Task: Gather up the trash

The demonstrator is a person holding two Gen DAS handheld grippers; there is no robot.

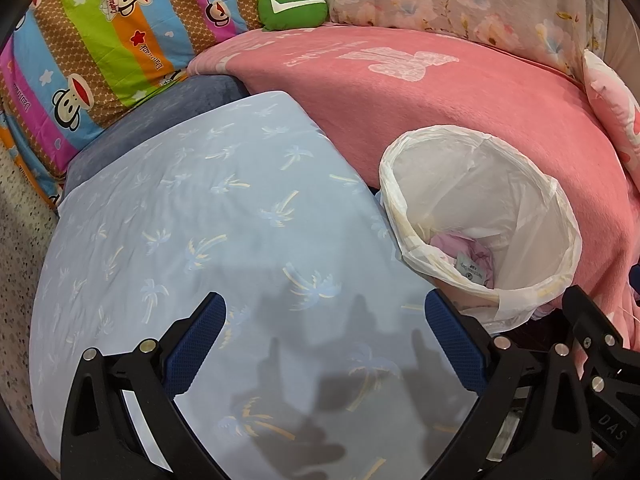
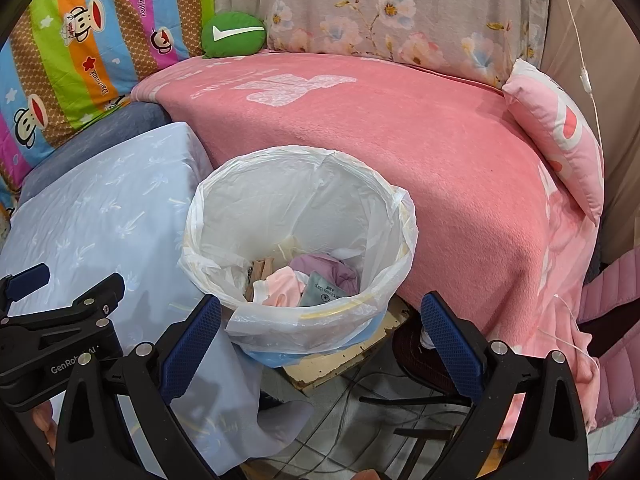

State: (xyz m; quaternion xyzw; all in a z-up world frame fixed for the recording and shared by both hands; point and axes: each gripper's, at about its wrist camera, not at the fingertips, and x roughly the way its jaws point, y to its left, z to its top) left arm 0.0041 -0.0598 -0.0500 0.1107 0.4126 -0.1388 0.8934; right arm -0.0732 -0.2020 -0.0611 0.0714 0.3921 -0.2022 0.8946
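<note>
**Both grippers spread wide and empty beside the lined bin**

The left gripper (image 1: 324, 320) hangs over the pale blue palm-print sheet (image 1: 192, 208), its blue-padded fingers (image 1: 196, 344) far apart with nothing between them; only their shadows fall on the cloth. Its right finger sits just beside the near rim of the round bin lined with a white plastic bag (image 1: 480, 216), though whether it touches the bag cannot be told. In the right wrist view the same gripper shows at the left edge, above the sheet.

The right gripper (image 2: 320, 320) is likewise spread wide and holds nothing. Its left finger lies near the bag's folded-over skirt at the front of the bin, and its right finger is over the floor beside the hanging edge of the pink fleece blanket (image 2: 400, 140).

The bin stands between the blue sheet's right edge and the blanket's front edge. Inside it, at the bottom, lie crumpled pink and mauve scraps (image 2: 304, 276), a grey-green printed packet (image 2: 322, 290) and something brown (image 2: 260, 270).

Behind, a striped monkey-print quilt (image 2: 80, 40), a green round cushion with a white tick (image 2: 232, 34) at the blanket's far left corner, a floral beige cover (image 2: 400, 12) and a pink pillow (image 2: 560, 132) at its right edge.
</note>
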